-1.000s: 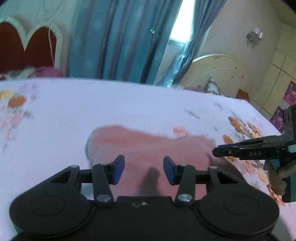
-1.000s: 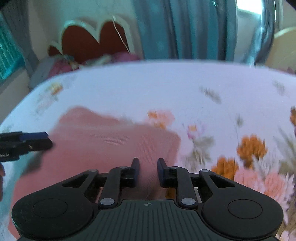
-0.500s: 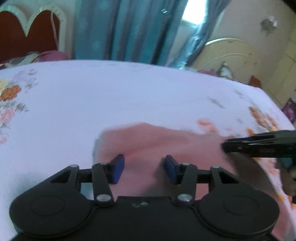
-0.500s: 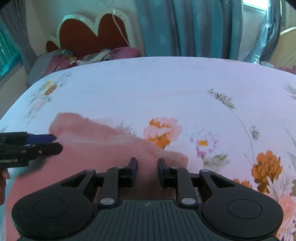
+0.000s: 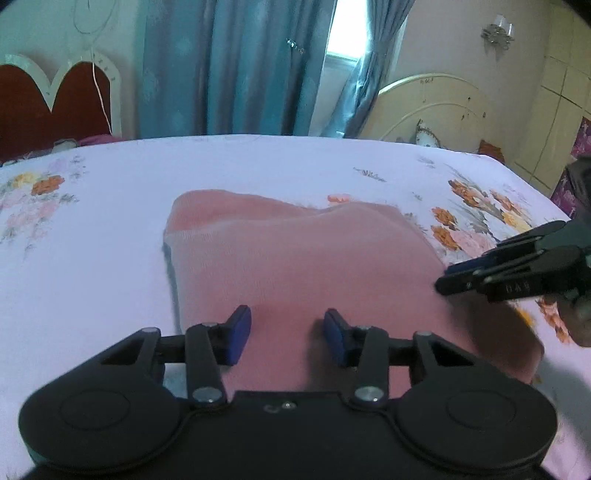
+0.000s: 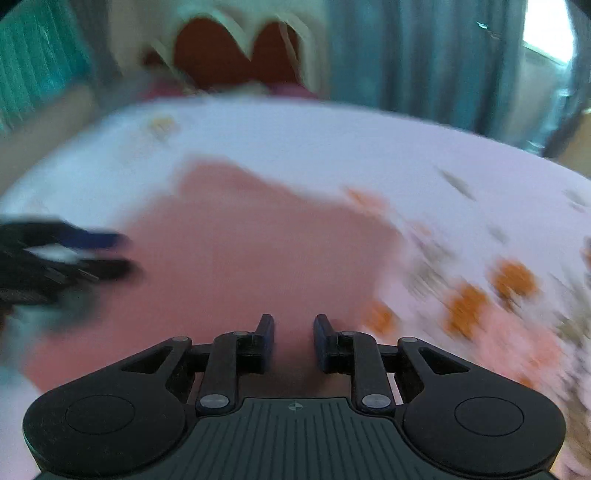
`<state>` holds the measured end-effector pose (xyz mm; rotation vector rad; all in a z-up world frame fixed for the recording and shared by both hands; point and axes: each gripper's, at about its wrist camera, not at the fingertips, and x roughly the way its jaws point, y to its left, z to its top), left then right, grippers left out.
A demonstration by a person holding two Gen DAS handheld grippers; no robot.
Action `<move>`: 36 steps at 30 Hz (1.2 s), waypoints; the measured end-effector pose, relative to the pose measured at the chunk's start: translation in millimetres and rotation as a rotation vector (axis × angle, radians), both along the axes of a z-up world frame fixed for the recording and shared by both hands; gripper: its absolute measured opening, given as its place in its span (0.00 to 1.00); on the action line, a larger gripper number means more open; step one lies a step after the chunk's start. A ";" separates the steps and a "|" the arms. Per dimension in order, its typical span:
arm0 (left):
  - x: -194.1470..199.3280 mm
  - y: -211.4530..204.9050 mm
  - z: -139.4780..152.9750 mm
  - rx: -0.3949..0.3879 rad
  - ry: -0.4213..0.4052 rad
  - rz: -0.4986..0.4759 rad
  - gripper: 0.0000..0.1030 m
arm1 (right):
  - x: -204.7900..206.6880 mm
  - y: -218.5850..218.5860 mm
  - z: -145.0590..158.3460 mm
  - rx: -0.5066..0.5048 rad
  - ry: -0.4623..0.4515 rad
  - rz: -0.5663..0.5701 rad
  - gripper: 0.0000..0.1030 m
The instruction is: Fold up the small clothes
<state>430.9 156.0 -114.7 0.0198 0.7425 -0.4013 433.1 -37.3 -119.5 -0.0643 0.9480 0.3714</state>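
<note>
Faint raised lettering on the right gripper (image 5: 448, 278), seemingly "DAS", reversed and hard to read

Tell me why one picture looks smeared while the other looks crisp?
Right wrist view: motion blur smears the pink knit garment and the floral white bedsheet; only the right gripper itself stays sharp. Left wrist view: mostly crisp, the window glares white, and fisheye distortion bows the bed's far edge.

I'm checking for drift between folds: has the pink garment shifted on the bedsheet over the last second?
Cannot tell. The pink garment has the same outline beside the orange flower; the cameras moved.
</note>
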 end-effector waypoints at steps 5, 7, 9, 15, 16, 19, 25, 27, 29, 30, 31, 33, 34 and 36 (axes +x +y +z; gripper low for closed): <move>-34.2 4.2 23.5 -0.011 -0.049 -0.006 0.38 | -40.6 -1.0 42.9 0.043 -0.106 -0.056 0.21; -52.6 6.5 26.3 -0.026 -0.052 -0.002 0.36 | -59.3 -0.6 51.8 0.094 -0.097 -0.032 0.11; -67.4 6.3 25.6 -0.004 -0.050 0.000 0.36 | -70.6 5.7 49.9 0.093 -0.067 0.014 0.06; -74.6 7.6 -5.5 0.023 0.056 0.059 0.35 | -77.8 -8.8 9.3 0.019 0.043 -0.030 0.00; -76.2 8.0 -6.0 0.023 0.054 0.068 0.35 | -79.0 -8.3 10.7 0.014 0.039 -0.029 0.00; -80.2 6.0 -3.1 0.028 0.052 0.100 0.35 | -81.3 -10.5 8.5 0.003 0.032 -0.047 0.00; -107.3 -1.6 24.3 0.040 0.021 0.159 0.36 | -109.7 -33.6 40.0 0.132 -0.006 -0.119 0.00; -119.7 -6.4 35.4 0.045 0.013 0.181 0.47 | -125.7 -37.7 53.9 0.154 -0.035 -0.122 0.00; -132.7 -14.3 45.5 0.056 -0.015 0.202 0.68 | -140.5 -43.0 64.7 0.175 -0.048 -0.135 0.00; -140.1 -19.6 50.8 0.065 -0.044 0.217 0.90 | -150.2 -45.3 71.0 0.185 -0.058 -0.145 0.01; -148.3 -25.4 56.1 0.082 -0.079 0.239 0.99 | -157.5 -47.8 74.9 0.185 -0.068 -0.162 0.23; -164.0 -36.9 64.7 0.123 -0.136 0.271 1.00 | -173.7 -51.4 82.9 0.161 -0.127 -0.210 0.97; -169.8 -41.4 68.0 0.131 -0.136 0.275 1.00 | -181.4 -52.3 84.6 0.139 -0.163 -0.215 1.00; -182.0 -47.5 74.5 0.118 -0.133 0.280 1.00 | -192.2 -53.7 86.7 0.121 -0.169 -0.198 1.00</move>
